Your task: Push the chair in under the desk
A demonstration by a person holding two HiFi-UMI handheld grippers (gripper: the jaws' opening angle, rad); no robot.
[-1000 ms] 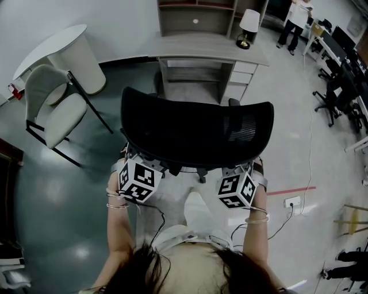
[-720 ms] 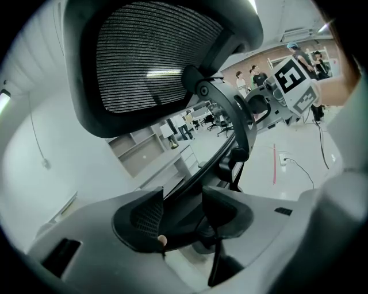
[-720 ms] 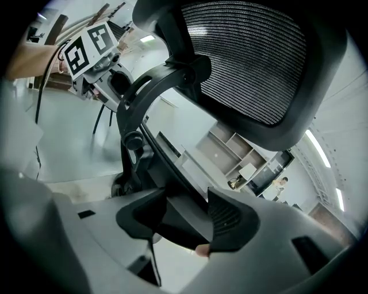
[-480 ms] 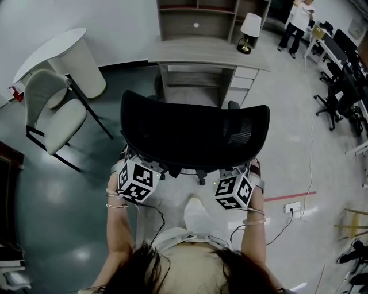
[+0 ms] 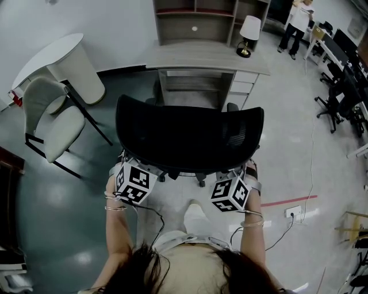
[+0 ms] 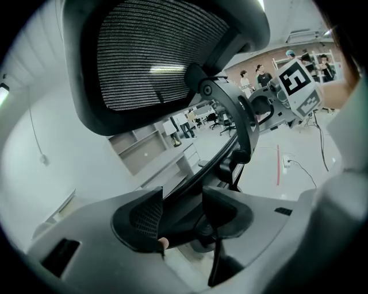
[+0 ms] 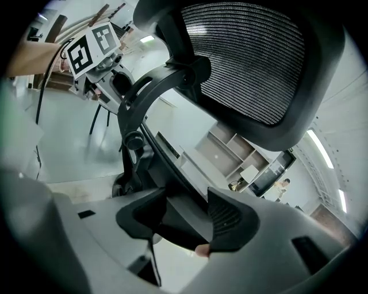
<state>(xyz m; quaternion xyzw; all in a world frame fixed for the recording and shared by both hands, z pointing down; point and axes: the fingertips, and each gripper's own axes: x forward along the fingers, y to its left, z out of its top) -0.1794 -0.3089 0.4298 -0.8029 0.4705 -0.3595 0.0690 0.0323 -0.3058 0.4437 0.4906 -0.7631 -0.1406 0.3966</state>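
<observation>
A black mesh office chair (image 5: 190,135) stands in front of me, its back toward me and its seat facing the grey desk (image 5: 207,57). The chair's front is at the desk's knee opening. My left gripper (image 5: 137,166) grips the lower left edge of the backrest, and my right gripper (image 5: 234,175) grips the lower right edge. In the left gripper view the gripper (image 6: 181,215) is shut on the chair's back frame, under the mesh headrest (image 6: 155,51). My right gripper (image 7: 187,221) is shut on the frame likewise, below the headrest (image 7: 253,63).
A white armchair (image 5: 52,115) and a round white table (image 5: 57,57) stand at the left. A lamp (image 5: 249,28) sits on the desk's right end, with a shelf unit (image 5: 195,17) behind. Black office chairs (image 5: 339,97) and a person (image 5: 299,17) are far right. A red tape line (image 5: 287,200) marks the floor.
The chair and both grippers have moved forward toward the desk and slightly left. Both grippers have kept their hold on the backrest.
</observation>
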